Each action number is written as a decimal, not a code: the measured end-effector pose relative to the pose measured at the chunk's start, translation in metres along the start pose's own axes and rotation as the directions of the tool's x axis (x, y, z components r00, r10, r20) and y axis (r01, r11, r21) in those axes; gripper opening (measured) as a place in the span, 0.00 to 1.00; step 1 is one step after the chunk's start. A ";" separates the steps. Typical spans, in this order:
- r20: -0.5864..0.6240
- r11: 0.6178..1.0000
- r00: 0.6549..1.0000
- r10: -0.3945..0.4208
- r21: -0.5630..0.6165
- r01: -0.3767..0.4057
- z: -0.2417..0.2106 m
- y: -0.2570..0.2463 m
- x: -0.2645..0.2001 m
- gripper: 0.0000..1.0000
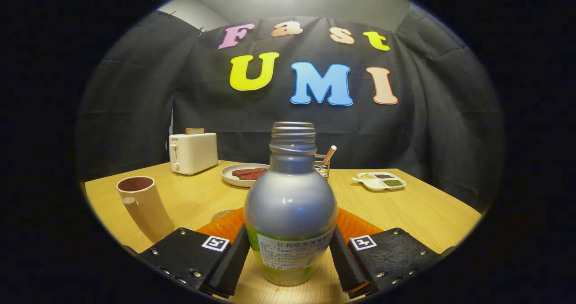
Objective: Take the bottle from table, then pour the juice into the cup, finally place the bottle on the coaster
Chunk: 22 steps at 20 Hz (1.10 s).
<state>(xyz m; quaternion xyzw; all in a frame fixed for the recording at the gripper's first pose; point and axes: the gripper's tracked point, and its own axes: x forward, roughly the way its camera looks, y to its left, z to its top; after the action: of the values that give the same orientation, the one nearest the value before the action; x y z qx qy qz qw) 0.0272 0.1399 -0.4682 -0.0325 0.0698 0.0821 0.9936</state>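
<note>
The bottle (290,205) stands upright on the wooden table (427,214), right between the two fingers of the gripper (290,261). It has no cap; the threaded neck is bare. Its body is silvery grey above and green lower down, wrapped by a white label printed with small characters too fine to make out. Each finger lies against a side of the bottle at label height, so the tongs seem to be pinching it, though the contact on either side is hard to confirm at this angle. Each finger block carries a square black-and-white marker.

Just behind the bottle lies an orange ribbed coaster (360,225), partly hidden by it; the bottle's base looks to rest on bare wood just in front of the coaster. To the left, near the table's edge, stands a cream cup (145,207) with a dark inside and a small side knob.

Further back are a white toaster (193,152) with a slice of bread in its slot and a small unreadable brand mark, a plate (245,174) of reddish strips, a wire holder (323,164) with a striped straw, and a divided white tray (380,181) of grains.
</note>
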 end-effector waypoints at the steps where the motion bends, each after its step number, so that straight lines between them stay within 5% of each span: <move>1: -0.006 0.999 1.000 0.002 -0.040 -0.003 0.002 0.003 0.002 0.82; 4: 0.036 0.971 0.999 -0.016 -0.239 0.024 0.030 0.015 0.002 0.82; 10: 0.057 0.853 0.998 -0.018 -0.520 0.044 0.052 0.041 0.026 0.82; 15: 0.086 0.687 0.996 -0.012 -0.723 0.070 0.057 0.064 0.036 0.82; 22: 0.140 0.409 0.990 0.013 -0.904 0.122 0.066 0.091 0.044 0.82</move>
<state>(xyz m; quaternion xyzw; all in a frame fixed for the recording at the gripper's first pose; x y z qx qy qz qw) 0.0633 0.2417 -0.4144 -0.5636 -0.0490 0.0761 0.8210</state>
